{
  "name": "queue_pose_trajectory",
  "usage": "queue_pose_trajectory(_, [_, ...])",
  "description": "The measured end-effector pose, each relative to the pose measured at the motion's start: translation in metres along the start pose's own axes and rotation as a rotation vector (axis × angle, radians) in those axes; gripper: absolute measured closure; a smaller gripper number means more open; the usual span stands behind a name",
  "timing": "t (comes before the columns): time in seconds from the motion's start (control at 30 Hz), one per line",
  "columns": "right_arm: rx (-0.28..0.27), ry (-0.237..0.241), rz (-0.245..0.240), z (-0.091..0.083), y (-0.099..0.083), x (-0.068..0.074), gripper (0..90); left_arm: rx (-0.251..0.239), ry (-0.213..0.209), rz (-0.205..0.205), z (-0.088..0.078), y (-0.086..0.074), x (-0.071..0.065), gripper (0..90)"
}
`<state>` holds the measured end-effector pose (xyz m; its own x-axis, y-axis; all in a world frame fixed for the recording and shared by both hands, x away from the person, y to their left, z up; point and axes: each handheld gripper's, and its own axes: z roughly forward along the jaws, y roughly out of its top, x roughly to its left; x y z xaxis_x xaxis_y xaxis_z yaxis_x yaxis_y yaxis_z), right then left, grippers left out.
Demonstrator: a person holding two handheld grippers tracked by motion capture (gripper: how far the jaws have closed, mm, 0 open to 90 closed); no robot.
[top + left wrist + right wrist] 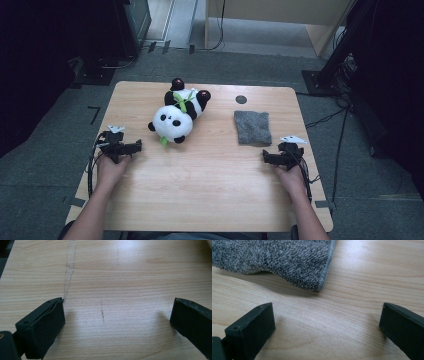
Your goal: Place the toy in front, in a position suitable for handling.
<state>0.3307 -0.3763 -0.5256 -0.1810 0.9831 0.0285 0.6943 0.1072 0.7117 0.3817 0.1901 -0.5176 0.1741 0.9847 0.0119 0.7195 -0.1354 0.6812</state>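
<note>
The left gripper [135, 147] rests at the 8 o'clock edge of the wooden tabletop [210, 180], jaws spread wide over bare wood and holding nothing. The right gripper [266, 158] rests at 4 o'clock, jaws likewise spread and empty, just short of the grey towel [252, 127] lying flat at 2 o'clock. A plush panda [177, 114] lies at 11 o'clock, well apart from both grippers.

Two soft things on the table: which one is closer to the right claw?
The grey cloth, lying flat just ahead of the right claw. The panda toy lies farther off, toward the left claw's side.
</note>
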Motion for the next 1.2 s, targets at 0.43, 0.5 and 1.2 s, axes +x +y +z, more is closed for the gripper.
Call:
queue_pose_trajectory(0.43, [0.000, 0.002, -0.001, 0.0001, 0.0001, -0.0002, 0.0, 0.000, -0.049, 0.053, 0.0024, 0.0027, 0.0020, 0.0])
queue_pose_trajectory(0.5, [0.000, 0.003, -0.002, 0.0002, 0.0001, -0.0003, 0.0, 0.000, -0.050, 0.054, 0.0024, 0.0028, 0.0021, 0.0])
queue_pose_trajectory(1.2, [0.001, 0.006, -0.002, 0.0002, 0.0003, -0.0003, 0.0, 0.016, -0.078, 0.041, -0.0037, 0.0066, 0.0003, 14.7])
